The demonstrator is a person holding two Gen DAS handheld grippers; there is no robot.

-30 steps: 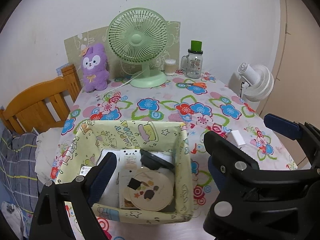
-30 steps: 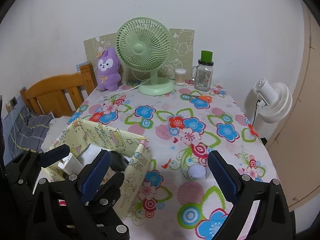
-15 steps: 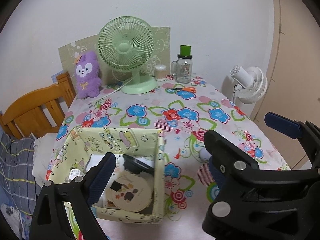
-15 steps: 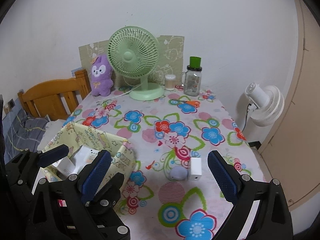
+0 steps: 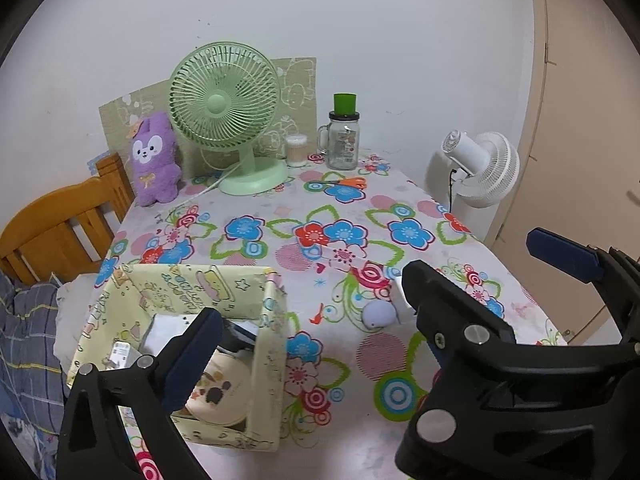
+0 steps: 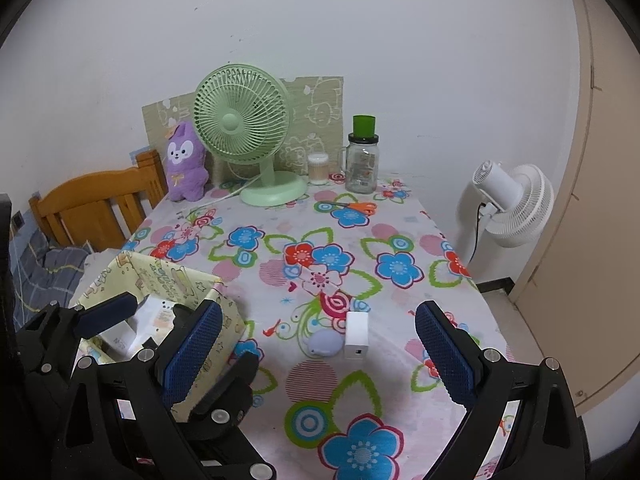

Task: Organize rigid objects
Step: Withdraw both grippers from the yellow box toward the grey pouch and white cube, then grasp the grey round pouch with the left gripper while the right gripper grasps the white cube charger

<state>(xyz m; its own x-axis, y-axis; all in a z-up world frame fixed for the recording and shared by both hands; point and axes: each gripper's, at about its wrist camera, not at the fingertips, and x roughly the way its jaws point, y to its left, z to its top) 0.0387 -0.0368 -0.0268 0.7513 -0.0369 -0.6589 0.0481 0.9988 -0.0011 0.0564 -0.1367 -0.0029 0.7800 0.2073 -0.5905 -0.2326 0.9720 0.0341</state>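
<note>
A yellow fabric box [image 5: 240,292] stands at the near left of the flowered table. It holds a round printed disc [image 5: 216,392], white packets and a dark item. My left gripper [image 5: 316,356] hovers at the box's near right corner. Its jaws are opening and nothing is between them. Its right finger is mostly hidden behind the right gripper's black frame. My right gripper [image 6: 318,354] is open and empty above the near table edge. Ahead of it a lilac rounded object [image 6: 324,342] and a white plug block [image 6: 356,334] lie side by side on the cloth.
At the far end stand a green desk fan [image 6: 244,120], a purple plush [image 6: 186,164], a glass jar with a green lid [image 6: 362,164] and a small swab tub [image 6: 318,168]. Orange scissors [image 6: 358,207] lie near them. A white floor fan [image 6: 512,204] stands right of the table, a wooden chair [image 6: 100,200] left.
Both views have pulled back toward the near table edge and shifted right. The box has slid from between the left fingers to the lower left. The lilac object and plug block came into fuller view.
</note>
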